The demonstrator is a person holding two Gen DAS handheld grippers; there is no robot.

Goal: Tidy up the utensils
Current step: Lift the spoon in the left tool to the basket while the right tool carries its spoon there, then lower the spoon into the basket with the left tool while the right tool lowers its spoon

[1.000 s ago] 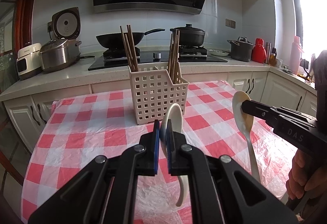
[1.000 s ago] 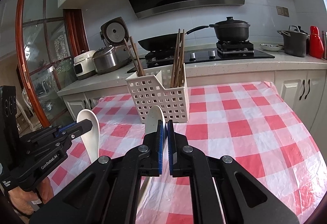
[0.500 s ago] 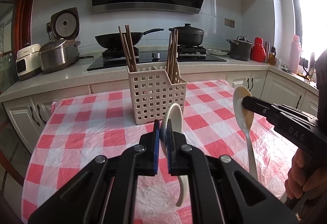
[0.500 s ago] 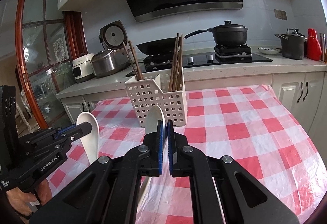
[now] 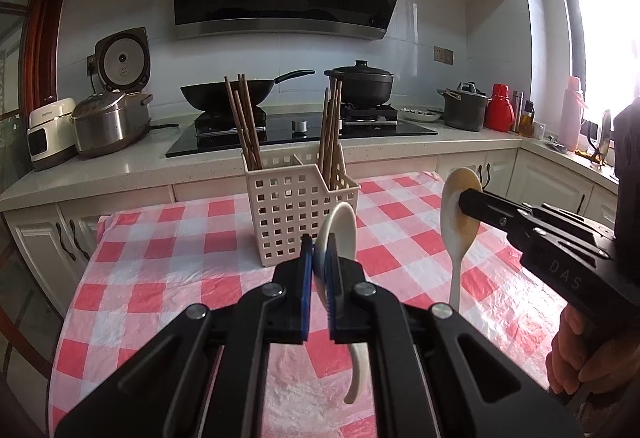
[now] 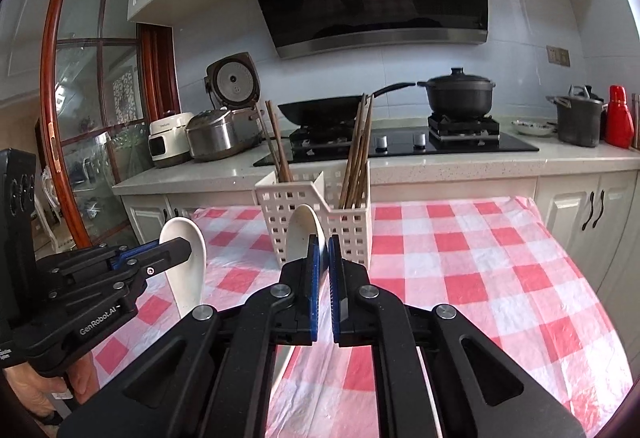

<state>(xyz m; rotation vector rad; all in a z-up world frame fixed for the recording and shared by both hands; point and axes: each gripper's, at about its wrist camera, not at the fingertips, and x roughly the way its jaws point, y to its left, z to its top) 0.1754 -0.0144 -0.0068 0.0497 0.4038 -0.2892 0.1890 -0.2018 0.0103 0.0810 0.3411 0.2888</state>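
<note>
White ceramic is clamped in both grippers: 1 spoon (image 5: pixel 340 226) is pinched by its bowl in the left gripper (image 5: pixel 318 266), and a 2nd spoon (image 6: pixel 302 234) is pinched the same way in the right gripper (image 6: pixel 323 258). Each set of jaws is pressed together on the spoon bowl, and each handle is left hanging down toward the worktop (image 5: pixel 160 270), so the long axis of each spoon is held close to upright.

The perforated basket (image 5: pixel 296 206) is seen straight ahead of both grippers, standing on the checked cloth toward the far edge of the worktop, well short of either side edge. Each spoon bowl is lined up roughly with the basket's front wall in its own view. The 2 grippers appear about equally near; in the left view the right-hand spoon is carried off toward the worktop's right edge, so the left one seems slightly better centred on the basket.

The coming move is judged to be a forward carry and a lowering, handle first, into a basket compartment.

Counted: 2 spoons, 1 basket, 2 bundles of brown chopsticks (image 5: pixel 246 126), standing in separate compartments at the back left and back right. Single sticks cannot be counted reliably.
</note>
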